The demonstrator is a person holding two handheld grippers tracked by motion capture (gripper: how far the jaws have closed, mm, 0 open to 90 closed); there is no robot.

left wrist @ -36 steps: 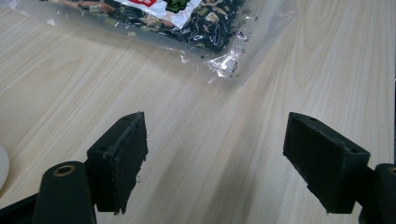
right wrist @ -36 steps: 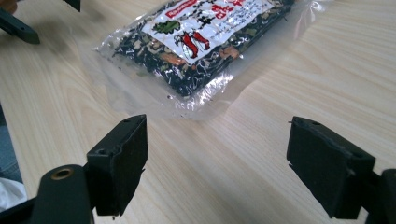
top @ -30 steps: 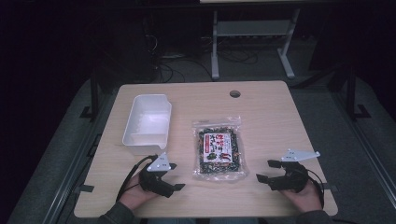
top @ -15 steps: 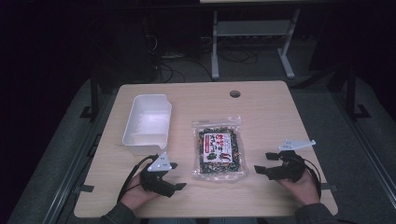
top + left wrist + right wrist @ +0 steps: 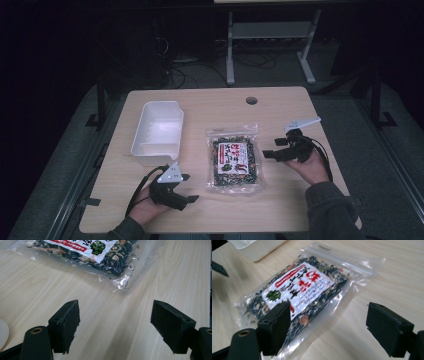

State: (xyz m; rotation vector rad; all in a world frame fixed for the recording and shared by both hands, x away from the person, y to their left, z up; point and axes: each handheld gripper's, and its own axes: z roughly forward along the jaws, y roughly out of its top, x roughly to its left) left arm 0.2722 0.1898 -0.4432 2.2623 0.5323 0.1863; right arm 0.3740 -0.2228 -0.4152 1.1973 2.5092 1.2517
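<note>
High view showed, at its left, the white tub (image 5: 157,131) standing empty on the table (image 5: 290,107), well apart from either of my tools. Below it, near the lower left of the frame, my left gripper (image 5: 189,188) rested low by the table's near edge with its jaws spread and nothing between them. At the middle of the frame lay the clear packet (image 5: 234,159) of dark dried food, flat on the wood, its long axis running from the near edge toward the far edge, with the sealed strip at the far end. My right gripper (image 5: 270,148) sat just beside the packet's right edge at mid-right of the frame, jaws likewise apart and empty, pointing leftward at it.

Left gripper view put only the packet's near corner (image 5: 120,277) at the top of the frame, with bare wood between it and my fingers (image 5: 67,325). Right gripper view had the packet (image 5: 304,292) spread across the centre, running from lower left to upper right, its lower part reaching behind my left-hand finger (image 5: 275,327).

I judged the right hand the nearer one: the packet lay straight ahead of it, side-on, so a short push forward would bring the packet's long edge between the jaws.
</note>
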